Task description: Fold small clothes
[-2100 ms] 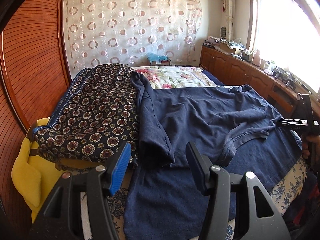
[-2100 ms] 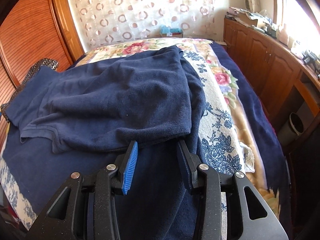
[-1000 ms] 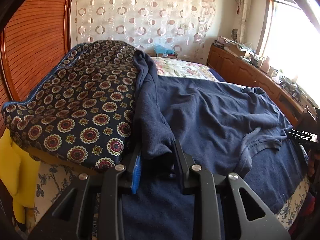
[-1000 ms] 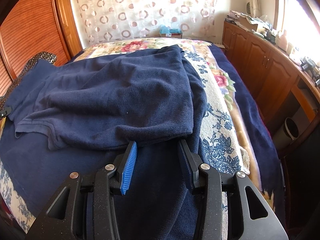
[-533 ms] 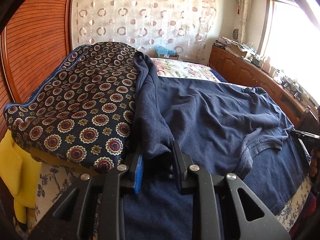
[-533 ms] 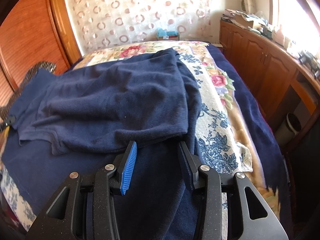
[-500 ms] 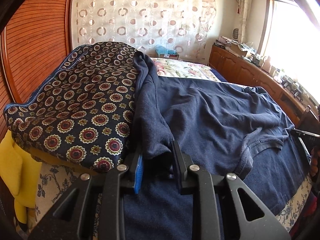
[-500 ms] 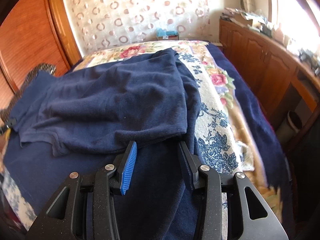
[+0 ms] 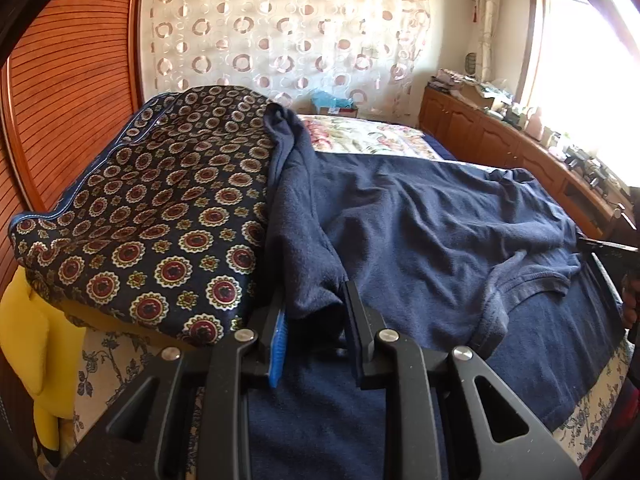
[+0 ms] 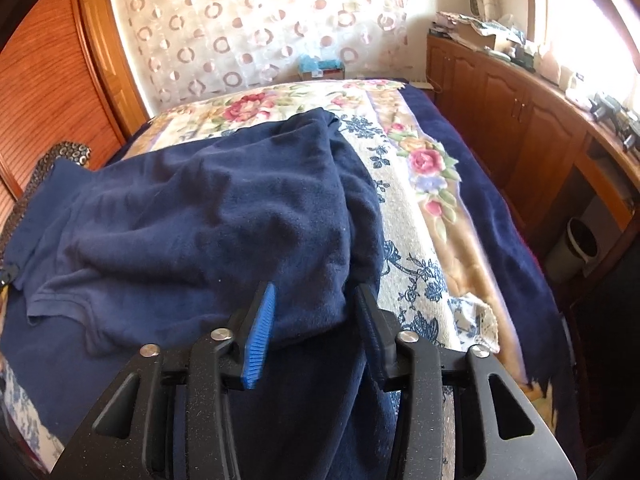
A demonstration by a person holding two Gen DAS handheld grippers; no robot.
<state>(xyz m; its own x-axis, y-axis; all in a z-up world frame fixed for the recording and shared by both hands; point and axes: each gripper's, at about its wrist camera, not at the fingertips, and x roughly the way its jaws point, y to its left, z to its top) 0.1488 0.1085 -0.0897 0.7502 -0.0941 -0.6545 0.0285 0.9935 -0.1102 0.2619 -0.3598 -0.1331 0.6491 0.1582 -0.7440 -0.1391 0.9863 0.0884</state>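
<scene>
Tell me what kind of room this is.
Most likely a home bedroom: a bed with a floral cover, a patterned curtain behind it, and wooden cabinets under a sunny window, with a navy shirt spread out.

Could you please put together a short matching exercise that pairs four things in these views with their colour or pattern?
Things:
1. shirt
2. cushion
3. patterned cloth
4. bin

Colour or pattern:
A. plain yellow
B. pale, with a dark inside
C. plain navy blue
D. dark, with round red and cream medallions

Pairs: 1-C, 2-A, 3-D, 4-B
</scene>
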